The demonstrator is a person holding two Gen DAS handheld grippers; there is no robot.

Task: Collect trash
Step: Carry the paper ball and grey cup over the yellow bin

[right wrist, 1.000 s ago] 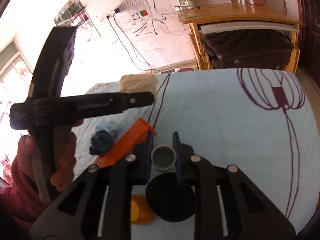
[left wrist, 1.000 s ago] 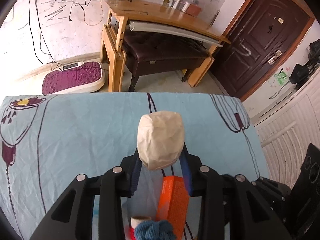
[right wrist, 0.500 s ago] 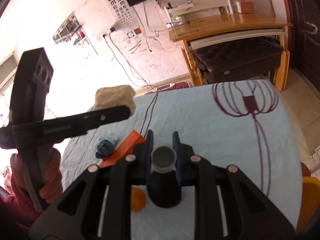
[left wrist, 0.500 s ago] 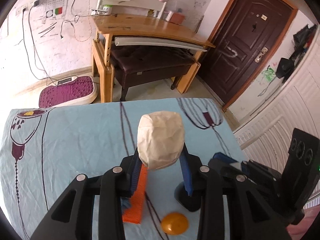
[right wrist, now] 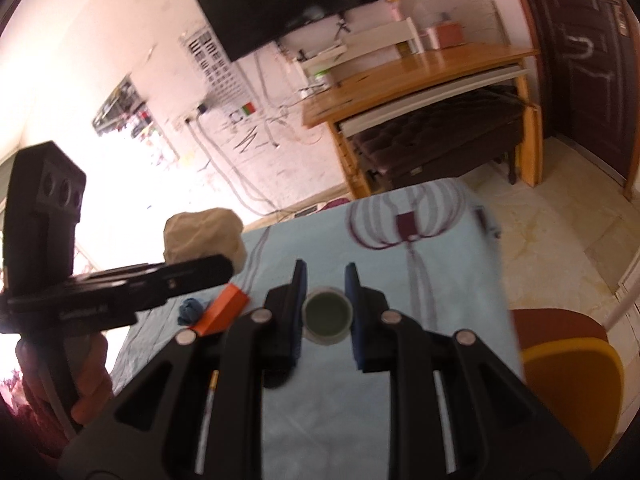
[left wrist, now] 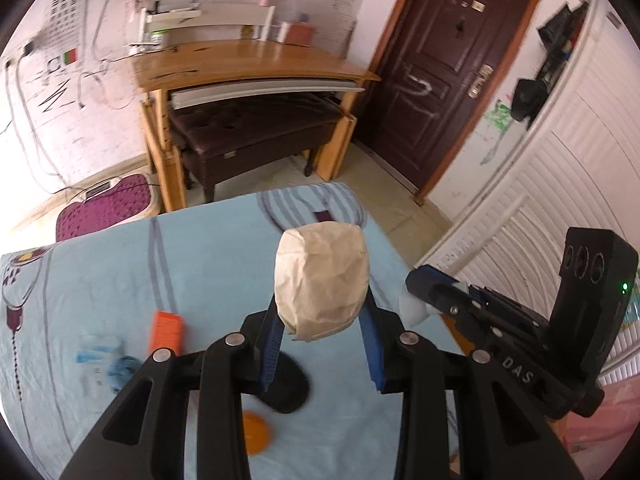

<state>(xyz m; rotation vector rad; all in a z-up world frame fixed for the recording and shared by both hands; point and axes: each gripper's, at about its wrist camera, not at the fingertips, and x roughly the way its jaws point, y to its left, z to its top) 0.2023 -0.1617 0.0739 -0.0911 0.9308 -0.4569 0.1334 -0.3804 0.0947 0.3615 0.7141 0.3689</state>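
Paper wad (left wrist: 322, 280) clamped in our left claw (left wrist: 322, 344) — small cup (right wrist: 327, 315) pinched in right claw (right wrist: 326, 312), both above the worktop (left wrist: 208, 264).

- You have two grippers: the left gripper (left wrist: 322, 336) at 6 o'clock and the right gripper (right wrist: 325, 312).
- You hold one crumpled paper ball (left wrist: 322, 283).
- You hold one small cup (right wrist: 327, 314).
- You see one orange box (left wrist: 166, 330) at 8 o'clock.
- One blue cloth wad (left wrist: 120, 372).
- One orange disc (left wrist: 256, 432).
- One black round base (left wrist: 288, 384).
- One wooden desk (left wrist: 248, 60) at 12 o'clock.
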